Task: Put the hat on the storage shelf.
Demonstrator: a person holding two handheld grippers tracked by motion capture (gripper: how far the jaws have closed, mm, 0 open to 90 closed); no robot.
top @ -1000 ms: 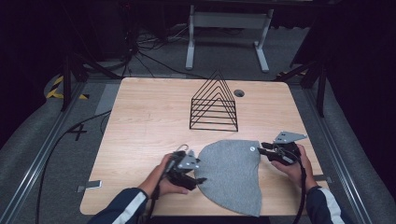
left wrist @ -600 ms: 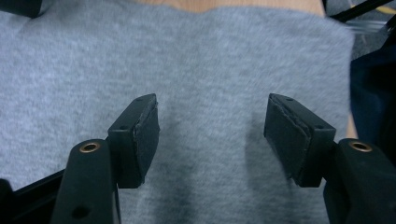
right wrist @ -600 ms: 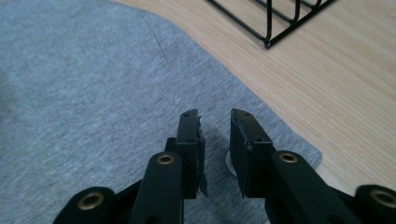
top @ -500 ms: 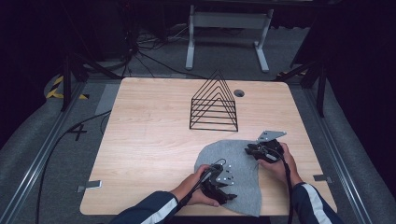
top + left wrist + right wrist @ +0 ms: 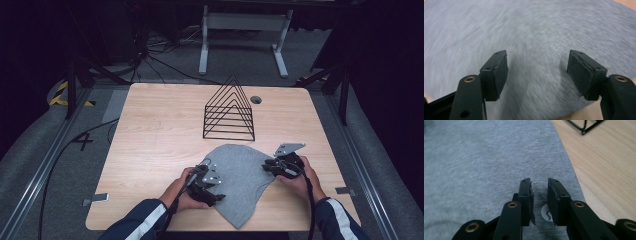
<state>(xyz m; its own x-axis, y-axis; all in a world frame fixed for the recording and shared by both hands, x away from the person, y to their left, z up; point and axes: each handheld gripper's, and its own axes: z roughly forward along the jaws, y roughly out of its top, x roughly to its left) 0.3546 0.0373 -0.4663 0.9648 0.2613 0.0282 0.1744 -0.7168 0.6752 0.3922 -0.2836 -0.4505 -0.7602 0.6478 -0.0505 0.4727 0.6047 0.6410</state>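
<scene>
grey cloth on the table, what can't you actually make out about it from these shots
- Grey cloth: its weave is smeared by motion blur in the left gripper view.
- White round tag: partly covered by the right gripper in the right gripper view, so its mark cannot be read.
- Whether the right gripper pinches cloth: its jaws stand narrowly apart; contact is unclear.
- Cloth's near left edge: hidden under the left gripper in the high view.

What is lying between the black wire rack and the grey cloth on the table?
Nothing: in the high view, bare wooden table separates the black wire rack from the grey cloth.
</scene>
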